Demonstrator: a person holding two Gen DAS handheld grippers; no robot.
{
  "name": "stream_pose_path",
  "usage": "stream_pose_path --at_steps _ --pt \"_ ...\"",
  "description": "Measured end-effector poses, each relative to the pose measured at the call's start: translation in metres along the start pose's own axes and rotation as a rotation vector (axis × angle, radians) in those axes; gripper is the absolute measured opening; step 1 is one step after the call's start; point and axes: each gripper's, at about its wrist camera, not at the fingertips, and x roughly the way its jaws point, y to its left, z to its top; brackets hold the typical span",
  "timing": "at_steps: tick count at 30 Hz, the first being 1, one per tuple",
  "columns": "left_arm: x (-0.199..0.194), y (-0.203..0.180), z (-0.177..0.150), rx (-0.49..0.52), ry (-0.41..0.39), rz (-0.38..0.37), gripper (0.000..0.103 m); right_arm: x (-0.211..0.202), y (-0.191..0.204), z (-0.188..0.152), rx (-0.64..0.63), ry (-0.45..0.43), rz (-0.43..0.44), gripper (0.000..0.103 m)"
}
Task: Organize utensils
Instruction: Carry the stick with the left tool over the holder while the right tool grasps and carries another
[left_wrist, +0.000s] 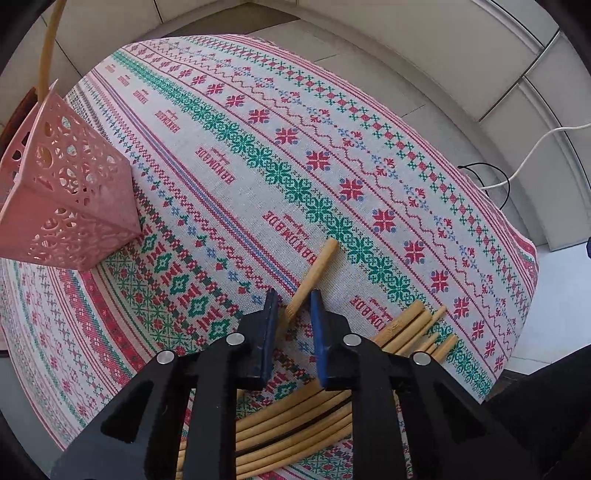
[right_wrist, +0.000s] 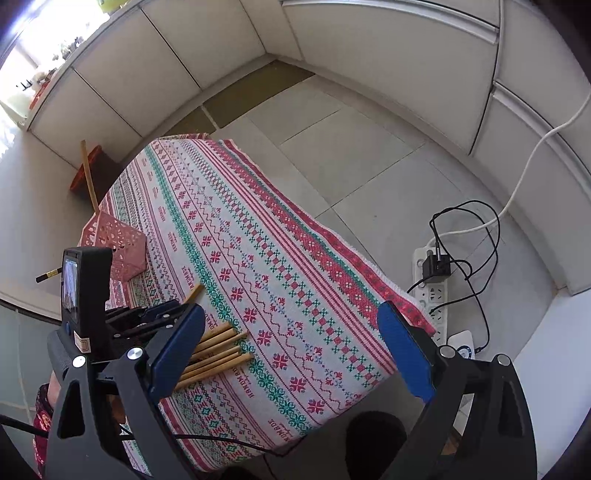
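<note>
Your left tool sits low in the left wrist view with its two blue pads on either side of the near end of a single bamboo chopstick, which lies on the patterned cloth of the bench and points up and to the right. The pads look near the stick, but a sliver of cloth shows between each pad and the wood, so you have not clamped it yet; I judge the jaws partly closed and empty. Before you squeeze, centre the stick between the pads and bring them lower, so they catch the shaft rather than the very tip; a grip at the tip would likely let the stick swing as you lift. The rest of the chopsticks lie in a loose bundle at lower right of that view, clear of your grip, so you should lift only the one. The pink perforated holder stands at the left edge with one stick already upright in it; that is your likely target. Your right tool hangs wide open over the bench's near edge, holding nothing. The cloth carries a repeated red woven word that reads roughly "HANDMADE"; a small script line beside it is too fine to read.
</note>
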Motion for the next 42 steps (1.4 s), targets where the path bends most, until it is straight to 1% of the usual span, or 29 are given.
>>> stream_pose_path --at_steps 2,4,6,7,9,10,11,12,14,15,16,18,20,22,25,28,33,37,40,42 --pt "-0.005 0.004 -0.003 0.006 -0.044 0.019 0.008 0.007 0.006 -0.002 0.002 0.03 0.002 0.091" --pt "-0.014 0.013 -0.011 0.017 -0.099 0.039 0.007 0.015 0.014 -0.004 -0.004 0.061 0.003 0.09" --pt "-0.029 0.019 -0.016 0.02 -0.152 0.067 0.006 0.024 0.022 -0.008 0.008 0.104 0.008 0.083" --pt "-0.042 0.021 -0.018 0.02 -0.19 0.075 0.006 0.03 0.025 -0.012 0.023 0.143 0.024 0.08" --pt "-0.065 0.029 -0.028 0.026 -0.246 0.091 0.006 0.044 0.031 -0.019 0.06 0.227 0.062 0.063" --pt "-0.076 0.03 -0.033 0.029 -0.271 0.099 0.006 0.051 0.032 -0.022 0.082 0.266 0.072 0.057" --pt "-0.085 0.029 -0.034 0.028 -0.291 0.104 0.006 0.061 0.032 -0.026 0.118 0.319 0.088 0.047" --pt "-0.097 0.033 -0.04 0.017 -0.318 0.105 0.006 0.068 0.033 -0.03 0.15 0.352 0.1 0.039" --pt "-0.113 0.033 -0.053 -0.011 -0.353 0.103 0.006 0.076 0.032 -0.032 0.217 0.374 0.104 0.032" --pt "-0.12 0.035 -0.056 -0.02 -0.368 0.11 0.006 0.079 0.031 -0.033 0.247 0.375 0.097 0.027" --pt "-0.125 0.03 -0.064 -0.024 -0.383 0.118 0.006 0.081 0.03 -0.033 0.264 0.376 0.082 0.024" --pt "-0.135 0.035 -0.074 -0.02 -0.414 0.114 0.006 0.087 0.031 -0.035 0.301 0.385 0.05 0.015" --pt "-0.14 0.032 -0.082 -0.02 -0.438 0.113 0.006 0.092 0.03 -0.039 0.334 0.397 0.022 0.01" --pt "-0.145 0.037 -0.086 -0.026 -0.451 0.104 0.006 0.096 0.032 -0.042 0.359 0.401 -0.015 0.009" --pt "-0.147 0.045 -0.092 -0.041 -0.453 0.101 0.006 0.1 0.033 -0.041 0.402 0.386 -0.029 0.01" --pt "-0.153 0.054 -0.096 -0.055 -0.46 0.098 0.006 0.106 0.034 -0.04 0.443 0.38 -0.031 0.013" --pt "-0.162 0.059 -0.104 -0.068 -0.478 0.091 0.006 0.108 0.042 -0.038 0.443 0.339 -0.08 0.014" --pt "-0.171 0.063 -0.111 -0.083 -0.492 0.092 0.006 0.111 0.046 -0.036 0.442 0.297 -0.068 0.01" --pt "-0.182 0.067 -0.117 -0.103 -0.516 0.092 0.006 0.109 0.04 -0.034 0.474 0.275 -0.006 0.008" --pt "-0.191 0.069 -0.121 -0.114 -0.532 0.089 0.006 0.098 0.041 -0.028 0.446 0.229 0.031 0.008"
